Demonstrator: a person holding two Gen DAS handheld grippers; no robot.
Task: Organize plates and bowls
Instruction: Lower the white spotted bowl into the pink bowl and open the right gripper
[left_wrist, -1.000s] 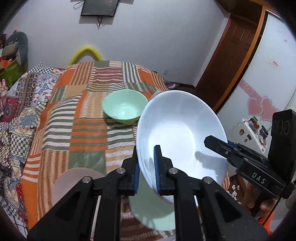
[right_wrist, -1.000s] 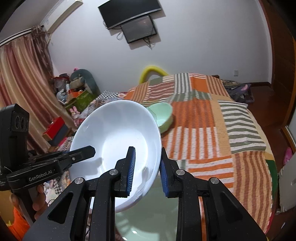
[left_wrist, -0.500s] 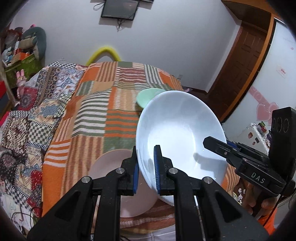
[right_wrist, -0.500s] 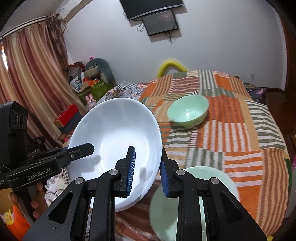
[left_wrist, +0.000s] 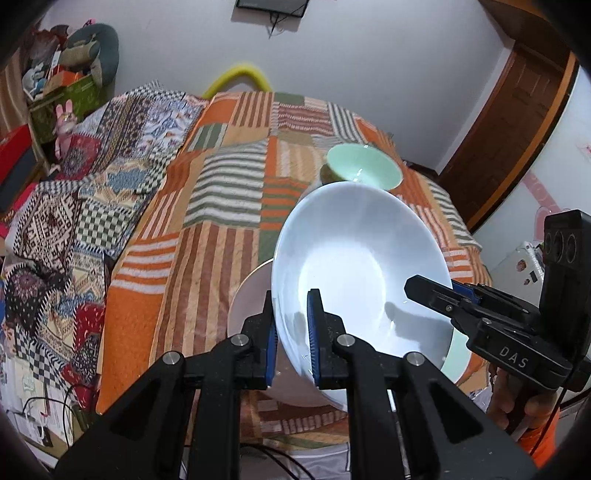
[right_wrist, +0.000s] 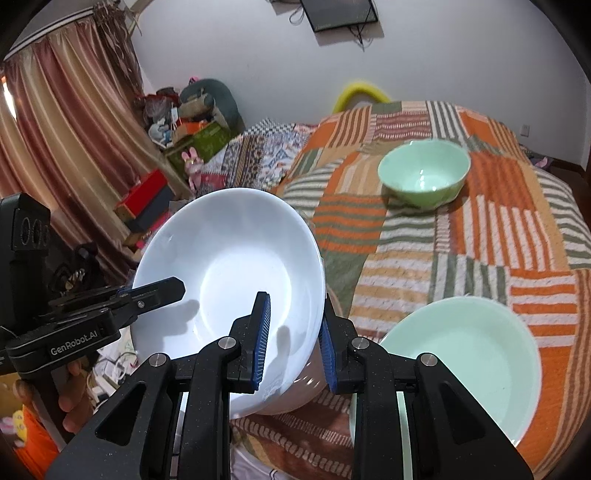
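Bowl (left_wrist: 362, 258): round, glossy white, deep

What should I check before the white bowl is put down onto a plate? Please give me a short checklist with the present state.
1. Left gripper clamps the rim of the white bowl: ok.
2. Right gripper clamps the opposite rim: ok.
3. Bowl is level: not ok, it tilts.
4. Pink plate is free to receive it: cannot tell, the bowl hides most of it.
5. Green plate is empty: ok.
6. Green bowl stands well away: ok.
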